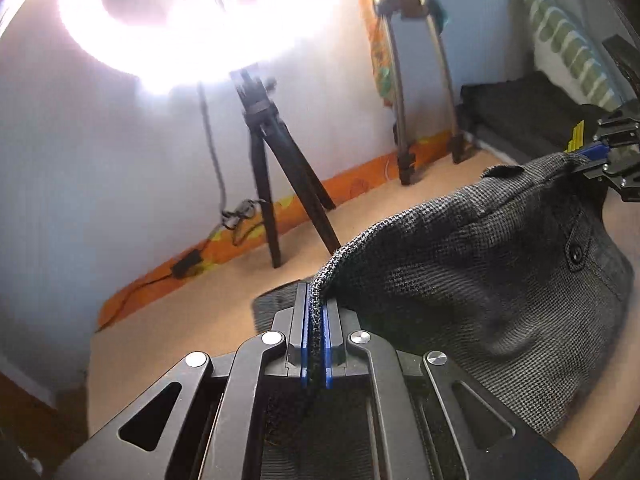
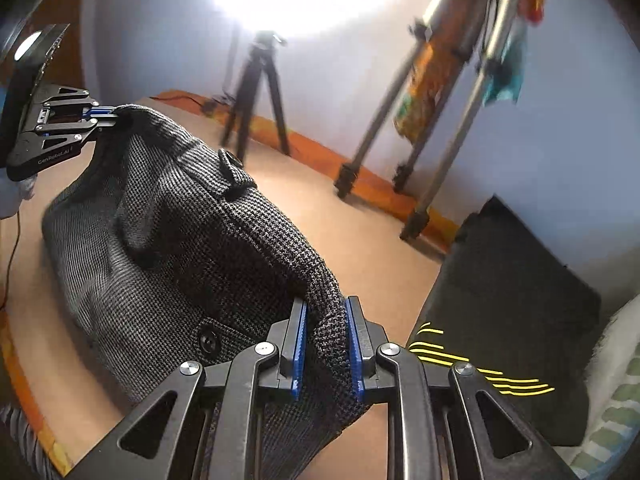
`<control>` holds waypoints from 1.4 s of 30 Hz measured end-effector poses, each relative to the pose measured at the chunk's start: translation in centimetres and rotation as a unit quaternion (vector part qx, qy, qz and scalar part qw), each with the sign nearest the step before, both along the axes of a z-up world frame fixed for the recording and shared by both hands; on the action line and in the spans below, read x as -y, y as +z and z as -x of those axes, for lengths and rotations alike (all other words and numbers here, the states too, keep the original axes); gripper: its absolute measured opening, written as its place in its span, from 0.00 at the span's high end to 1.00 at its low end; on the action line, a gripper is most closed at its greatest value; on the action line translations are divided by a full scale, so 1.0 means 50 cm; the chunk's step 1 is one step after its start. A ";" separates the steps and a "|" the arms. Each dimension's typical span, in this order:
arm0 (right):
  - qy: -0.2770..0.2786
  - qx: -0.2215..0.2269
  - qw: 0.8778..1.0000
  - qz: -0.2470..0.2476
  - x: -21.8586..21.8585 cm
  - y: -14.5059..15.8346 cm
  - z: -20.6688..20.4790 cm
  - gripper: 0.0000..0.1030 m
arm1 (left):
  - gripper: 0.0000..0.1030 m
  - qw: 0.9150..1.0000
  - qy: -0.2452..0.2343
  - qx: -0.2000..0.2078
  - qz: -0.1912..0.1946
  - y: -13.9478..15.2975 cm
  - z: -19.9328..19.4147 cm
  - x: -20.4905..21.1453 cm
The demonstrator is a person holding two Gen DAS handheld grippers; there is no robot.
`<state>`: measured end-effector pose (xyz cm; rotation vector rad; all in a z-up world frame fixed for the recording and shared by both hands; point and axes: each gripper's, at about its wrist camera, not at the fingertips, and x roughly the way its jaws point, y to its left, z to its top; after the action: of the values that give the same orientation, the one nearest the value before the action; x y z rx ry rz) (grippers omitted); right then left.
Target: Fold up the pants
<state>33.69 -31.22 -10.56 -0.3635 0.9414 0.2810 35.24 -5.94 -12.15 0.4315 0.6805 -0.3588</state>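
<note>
Dark grey houndstooth pants (image 1: 480,280) hang lifted above a tan table (image 1: 180,320), stretched between both grippers. My left gripper (image 1: 317,308) is shut on one edge of the pants, cloth pinched between its blue pads. My right gripper (image 2: 326,320) is shut on a thick bunch of the pants (image 2: 200,240) at the other end. A buttoned pocket flap (image 2: 230,168) shows near the top. The right gripper also shows in the left wrist view (image 1: 588,156), the left gripper in the right wrist view (image 2: 112,114).
A black tripod (image 1: 276,184) with a bright ring light (image 1: 180,20) stands at the table's far edge. A second silver tripod (image 2: 420,128) stands to the right. A folded black garment with yellow stripes (image 2: 500,300) lies at the right, by a pillow (image 1: 568,44).
</note>
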 end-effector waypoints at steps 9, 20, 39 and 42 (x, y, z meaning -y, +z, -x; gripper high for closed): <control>-0.028 -0.039 0.999 0.012 0.010 -0.088 -0.069 0.84 | 0.75 0.998 0.038 -0.041 0.014 -0.053 -0.089 0.001; -0.070 -0.041 0.997 0.004 0.027 -0.108 -0.104 0.84 | 0.53 0.992 0.120 0.003 0.046 0.031 -0.008 -0.216; 0.059 -0.018 0.997 -0.052 -0.133 0.021 0.111 0.46 | 0.53 0.989 0.081 -0.067 0.101 -0.053 0.272 -0.252; 0.099 -0.032 0.993 -0.054 -0.199 -0.004 0.149 0.46 | 0.53 0.991 0.066 -0.077 0.092 -0.075 0.294 -0.228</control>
<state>26.21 -21.26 -10.77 -0.3500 0.9488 0.5266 20.55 5.45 -15.90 0.1831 0.8142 -0.3291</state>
